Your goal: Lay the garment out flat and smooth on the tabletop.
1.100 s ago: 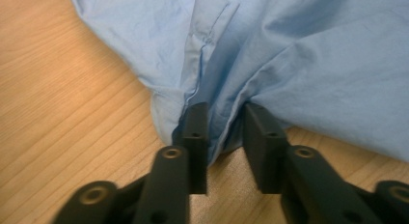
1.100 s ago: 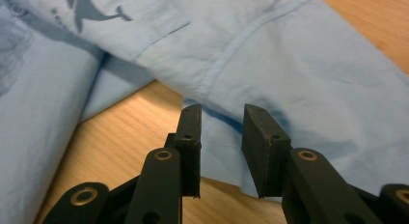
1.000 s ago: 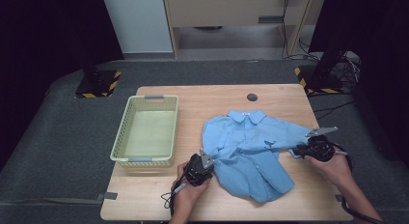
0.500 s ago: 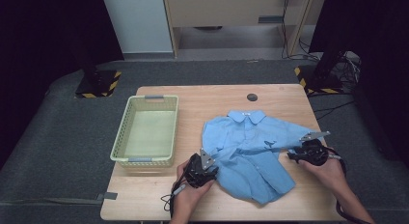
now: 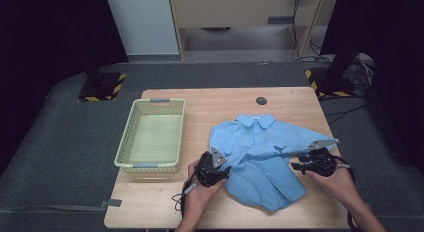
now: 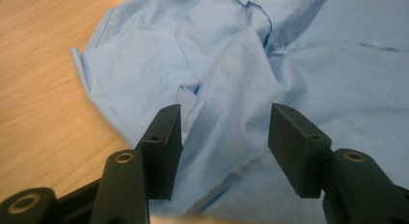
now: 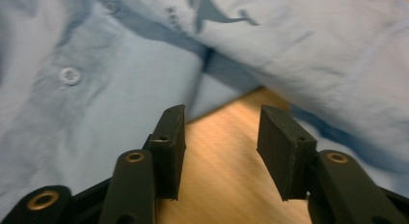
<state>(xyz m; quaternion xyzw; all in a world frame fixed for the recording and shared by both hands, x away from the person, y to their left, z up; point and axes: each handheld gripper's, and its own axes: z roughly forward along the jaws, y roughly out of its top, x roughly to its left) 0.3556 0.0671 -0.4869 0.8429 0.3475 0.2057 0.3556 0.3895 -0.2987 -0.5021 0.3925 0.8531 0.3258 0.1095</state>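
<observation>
- Shirt (image 5: 260,157), light blue, lies spread on the right half of the wooden table (image 5: 210,99) in the high view, with a pale green basket (image 5: 152,137) to its left; the left gripper (image 5: 217,173) sits at the shirt's near-left edge and the right gripper (image 5: 300,166) under its sleeve.
- Left gripper view: jaws parted, just opened, hanging over rumpled cloth without pinching it.
- Right gripper view: jaws likewise released and just widened, bare wood between them, the shirt just beyond.

Bare table (image 5: 150,202) lies open at six o'clock of the basket (image 5: 151,135) and along the near edge. The basket blocks nine o'clock of the shirt (image 5: 260,157); a small dark disc (image 5: 261,100) sits at twelve o'clock. The far strip of tabletop between them is passable
</observation>
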